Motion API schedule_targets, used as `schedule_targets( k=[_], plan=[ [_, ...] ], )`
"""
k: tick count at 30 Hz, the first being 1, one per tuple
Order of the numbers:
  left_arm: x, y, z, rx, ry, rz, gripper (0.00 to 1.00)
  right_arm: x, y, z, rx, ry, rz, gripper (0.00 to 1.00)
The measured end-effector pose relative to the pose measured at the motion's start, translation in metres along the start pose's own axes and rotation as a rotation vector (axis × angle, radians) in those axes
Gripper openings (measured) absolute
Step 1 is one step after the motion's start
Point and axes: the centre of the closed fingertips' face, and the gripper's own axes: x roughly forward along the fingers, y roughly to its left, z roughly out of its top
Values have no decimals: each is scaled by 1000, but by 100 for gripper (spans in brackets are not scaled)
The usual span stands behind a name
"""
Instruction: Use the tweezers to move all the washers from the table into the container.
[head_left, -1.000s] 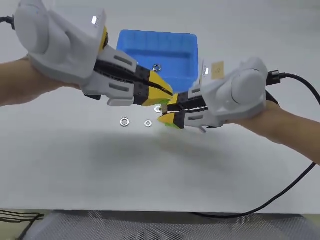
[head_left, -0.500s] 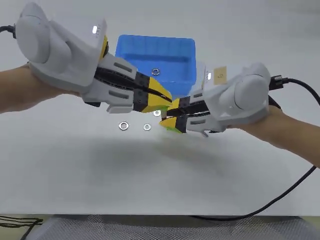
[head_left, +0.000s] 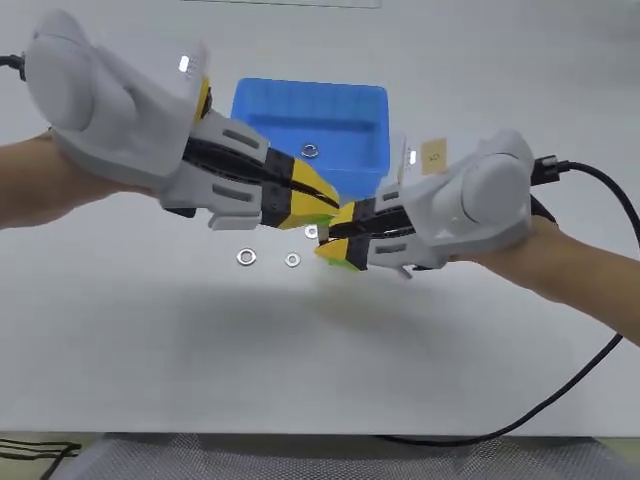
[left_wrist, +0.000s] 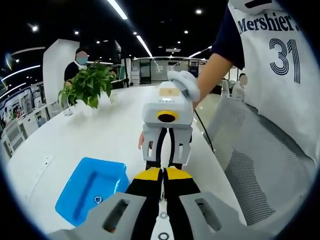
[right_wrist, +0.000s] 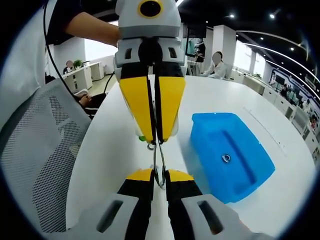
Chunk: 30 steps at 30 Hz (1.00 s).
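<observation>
you held the tweezers (right_wrist: 158, 160) between both grippers, nose to nose above the table (head_left: 200, 340). left gripper (head_left: 333, 200) jaws were narrow and pinched on one end. right gripper (head_left: 326, 246) jaws were narrow around the other end, apparently gripping it. a washer (head_left: 247, 258) and a second washer (head_left: 291, 260) lay side by side on the table in front of the container (head_left: 350, 105), a third washer (head_left: 312, 232) lay just beside the jaw tips, and a fourth washer (head_left: 309, 151) lay in the container. risk: if one gripper let go before the other was firm, or the two twisted against each other, the thin tool could spring out and scatter the washers below. from the head view the tweezers were buried between the gripper bodies. i could not tell which end was the working tip, nor whether the right pads truly touched metal.
</observation>
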Motion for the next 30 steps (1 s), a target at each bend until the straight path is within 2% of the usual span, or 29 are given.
schedule_targets(
  k=[10, 13, 18, 25, 30],
  plan=[
    [-13, -2, 18, 39, 0, -3, 5, -9, 3, 24, -34, -15, -3, 10],
    [-18, 1, 24, 38, -15, 6, 5, -13, 1, 32, -41, -25, -4, 10],
    [-20, 1, 36, 60, -12, 11, 5, -16, -4, 40, -56, -34, -11, 10],
    [-27, 9, 46, 91, -5, 17, 5, -22, -13, 53, -80, -48, -25, 10],
    [-31, 19, 53, 114, -5, 29, 5, -24, -25, 62, -106, -53, -39, 10]
  ],
)
